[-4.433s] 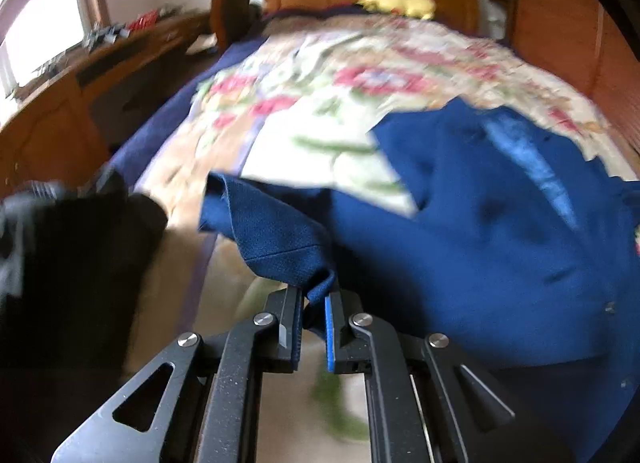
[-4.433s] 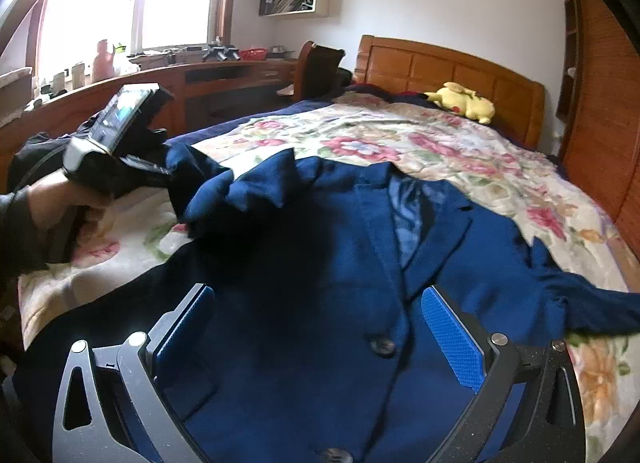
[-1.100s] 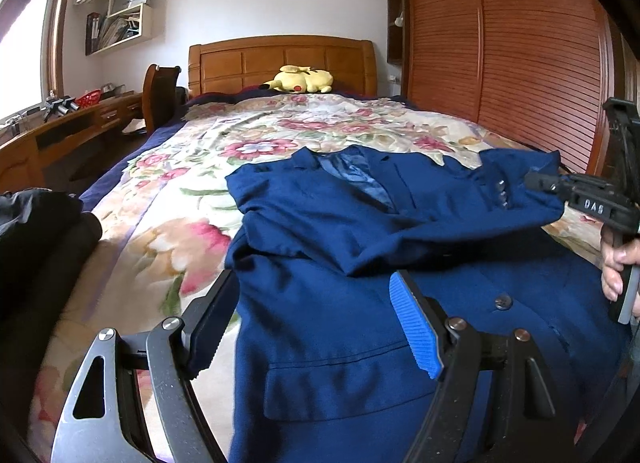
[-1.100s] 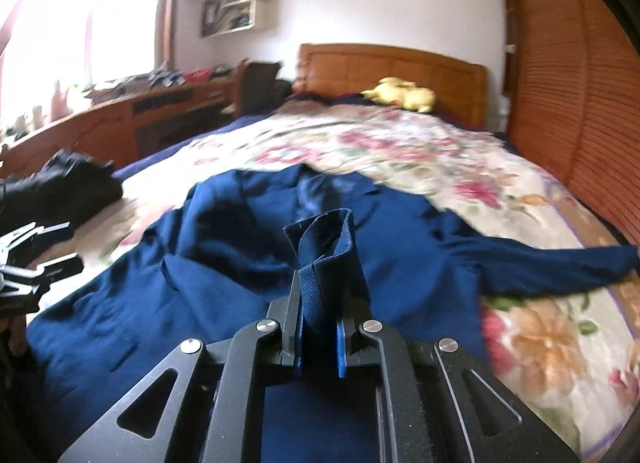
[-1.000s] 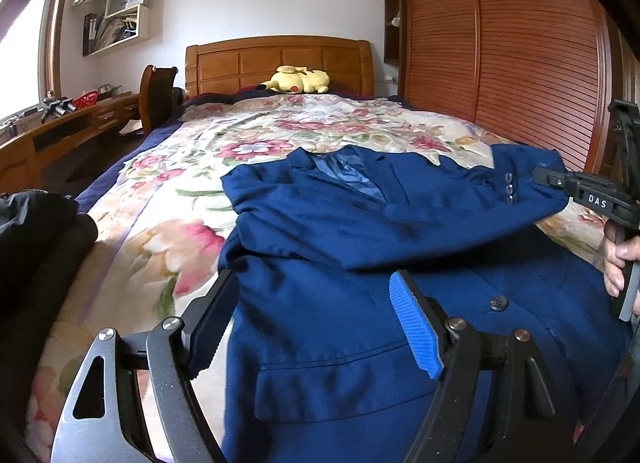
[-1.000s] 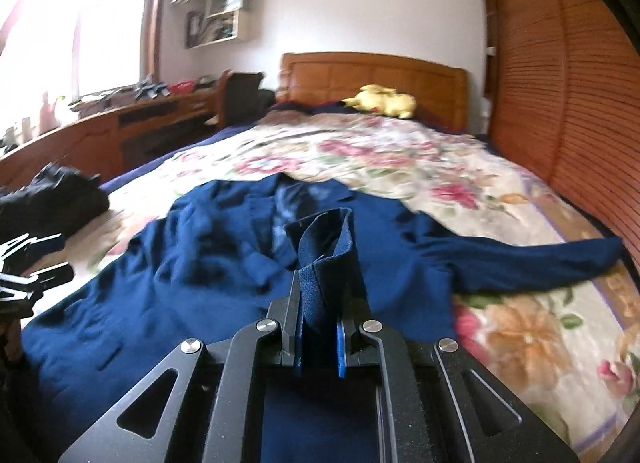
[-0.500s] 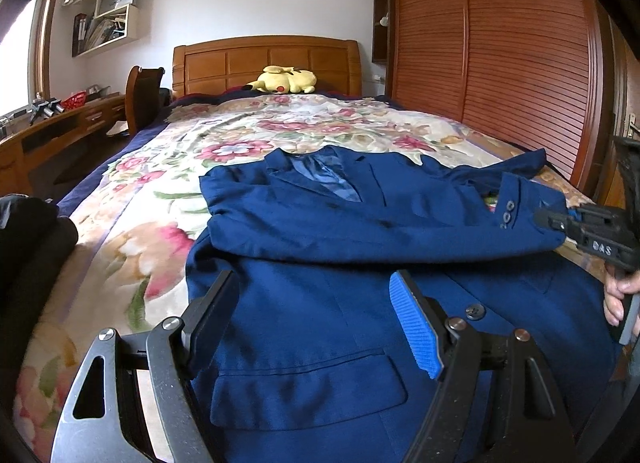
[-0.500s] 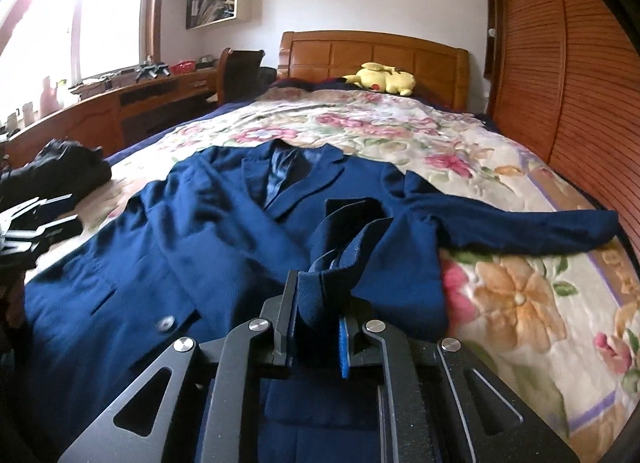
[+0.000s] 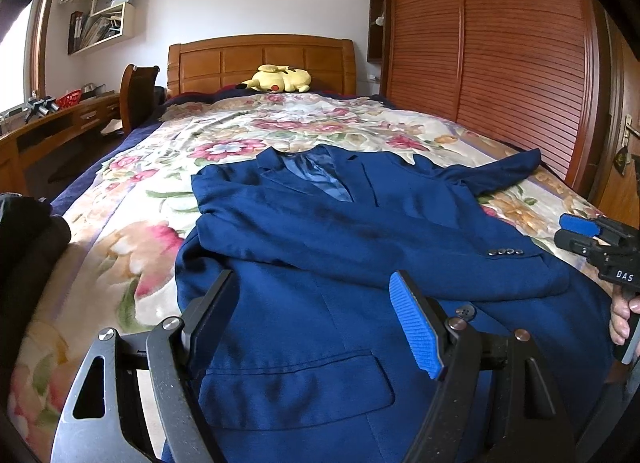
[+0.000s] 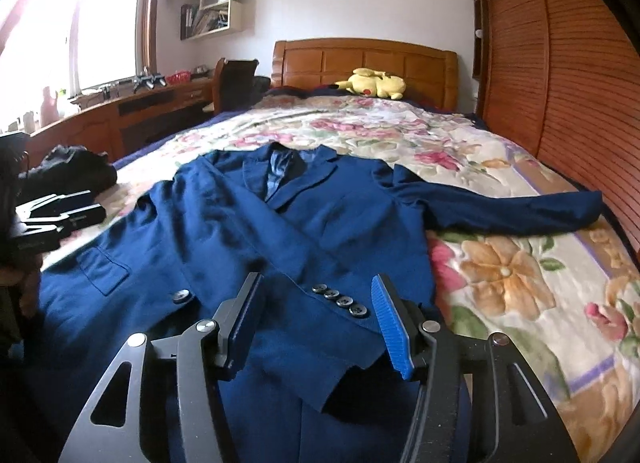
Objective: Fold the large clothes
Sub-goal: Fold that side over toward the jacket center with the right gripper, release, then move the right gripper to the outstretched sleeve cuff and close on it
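A navy blue suit jacket lies front up on the floral bedspread; it also shows in the right wrist view. One sleeve lies folded across the chest, its buttoned cuff just ahead of my right gripper, which is open and empty. The other sleeve stretches out to the right on the bed. My left gripper is open and empty above the jacket's lower front, near the pocket flap.
A yellow plush toy lies by the wooden headboard. Dark clothing sits at the bed's left edge. A wooden desk and chair stand at left, a slatted wardrobe at right.
My right gripper laid the sleeve across the jacket's chest, then opened and let go of the cuff. My left gripper stayed open over the lower front.
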A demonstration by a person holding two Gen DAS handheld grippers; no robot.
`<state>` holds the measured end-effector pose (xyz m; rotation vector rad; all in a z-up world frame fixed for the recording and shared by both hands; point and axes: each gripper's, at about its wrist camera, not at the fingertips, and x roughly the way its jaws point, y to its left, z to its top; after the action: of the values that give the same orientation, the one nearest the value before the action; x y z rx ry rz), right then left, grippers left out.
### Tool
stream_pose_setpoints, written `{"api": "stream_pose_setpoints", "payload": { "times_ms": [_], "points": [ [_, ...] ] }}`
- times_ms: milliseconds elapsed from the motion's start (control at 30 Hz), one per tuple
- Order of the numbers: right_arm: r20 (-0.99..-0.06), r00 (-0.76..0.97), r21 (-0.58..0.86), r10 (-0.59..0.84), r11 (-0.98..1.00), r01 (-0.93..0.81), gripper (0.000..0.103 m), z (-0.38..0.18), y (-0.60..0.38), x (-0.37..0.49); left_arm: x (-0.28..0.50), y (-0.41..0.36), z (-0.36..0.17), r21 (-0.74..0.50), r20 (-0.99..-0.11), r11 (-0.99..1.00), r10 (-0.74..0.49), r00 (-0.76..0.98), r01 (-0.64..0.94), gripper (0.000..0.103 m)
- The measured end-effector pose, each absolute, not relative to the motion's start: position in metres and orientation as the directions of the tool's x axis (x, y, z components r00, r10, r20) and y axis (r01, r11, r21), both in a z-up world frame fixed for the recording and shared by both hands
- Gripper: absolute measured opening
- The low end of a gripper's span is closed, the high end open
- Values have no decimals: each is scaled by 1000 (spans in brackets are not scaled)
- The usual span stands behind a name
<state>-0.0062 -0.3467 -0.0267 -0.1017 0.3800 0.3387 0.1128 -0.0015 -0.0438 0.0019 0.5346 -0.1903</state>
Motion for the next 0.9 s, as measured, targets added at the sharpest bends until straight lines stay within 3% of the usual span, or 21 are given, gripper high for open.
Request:
{"api": "stream_pose_setpoints", "payload": {
  "times_ms": [267, 600, 733, 900],
  "points": [
    [-400, 867, 18, 297, 948, -317, 58, -21, -359, 1, 115, -9, -41, -61, -500, 978, -201, 842, 197, 78],
    [-425, 895, -142, 133, 967, -211, 68, 9, -381, 31, 128, -23, -41, -61, -501, 971, -229, 835, 230, 78],
    [-449, 887, -146, 110, 970, -194, 77, 13, -392, 56, 134, -26, -42, -63, -502, 971, -231, 834, 231, 78],
    [-502, 862, -154, 70, 973, -169, 78, 3, -410, 107, 141, -30, -43, -65, -506, 970, -234, 830, 234, 78]
  ]
}}
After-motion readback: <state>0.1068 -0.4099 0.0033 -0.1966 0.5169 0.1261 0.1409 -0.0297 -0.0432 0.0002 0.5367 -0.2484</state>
